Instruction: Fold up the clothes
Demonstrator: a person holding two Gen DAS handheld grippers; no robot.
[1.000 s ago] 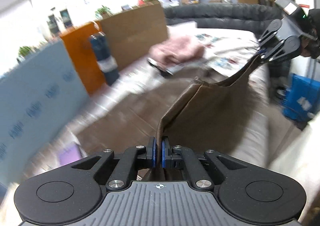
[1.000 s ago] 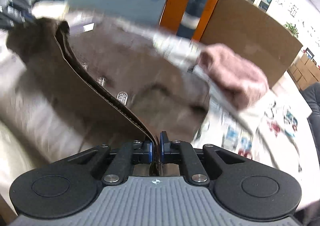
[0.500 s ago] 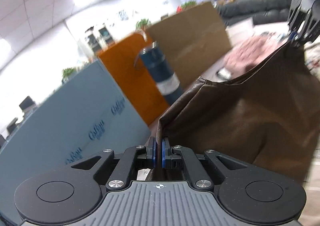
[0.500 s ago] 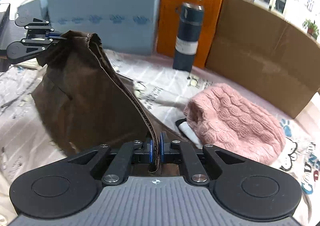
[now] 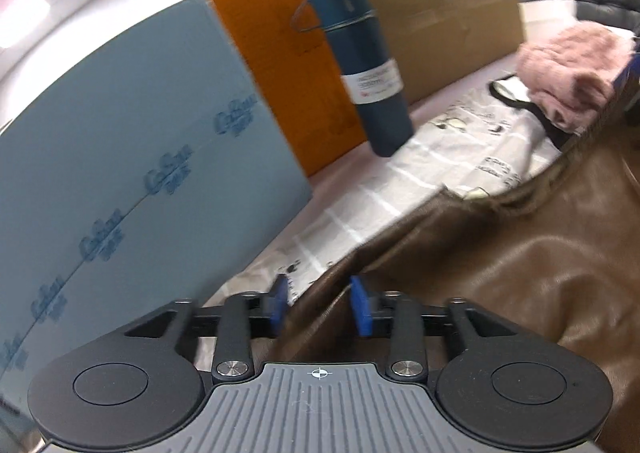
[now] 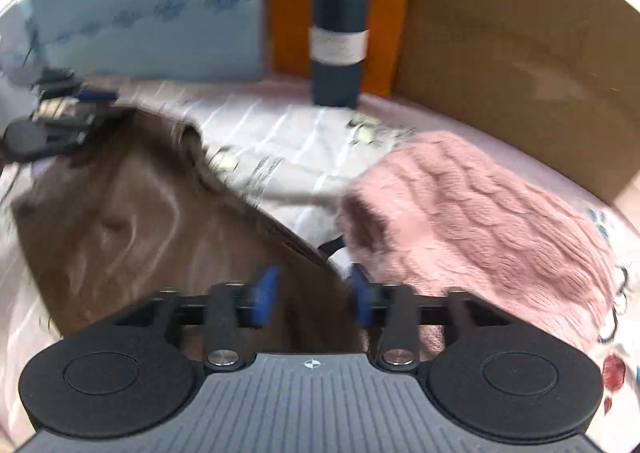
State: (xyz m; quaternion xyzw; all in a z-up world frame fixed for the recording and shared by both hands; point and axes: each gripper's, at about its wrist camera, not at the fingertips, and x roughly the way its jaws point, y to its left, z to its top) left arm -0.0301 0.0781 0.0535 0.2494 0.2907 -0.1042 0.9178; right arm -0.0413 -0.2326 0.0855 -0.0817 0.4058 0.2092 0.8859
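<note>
A brown garment point(image 5: 520, 273) lies spread on the printed cloth of the table; it also shows in the right wrist view point(image 6: 140, 221). My left gripper point(image 5: 319, 305) is open, its blue pads apart on either side of the garment's near edge. My right gripper point(image 6: 310, 295) is open too, with the garment's edge running between its pads. The left gripper also shows in the right wrist view point(image 6: 60, 121) at the garment's far left corner.
A folded pink knit sweater point(image 6: 480, 213) lies right of the brown garment, also in the left wrist view point(image 5: 572, 65). A dark blue flask point(image 6: 339, 25) stands at the back before an orange board point(image 5: 280, 53), a blue foam board point(image 5: 120, 173) and cardboard point(image 6: 512, 53).
Both grippers have come down from holding the garment up in the air and have opened. The garment now lies on the table instead of hanging between them.
</note>
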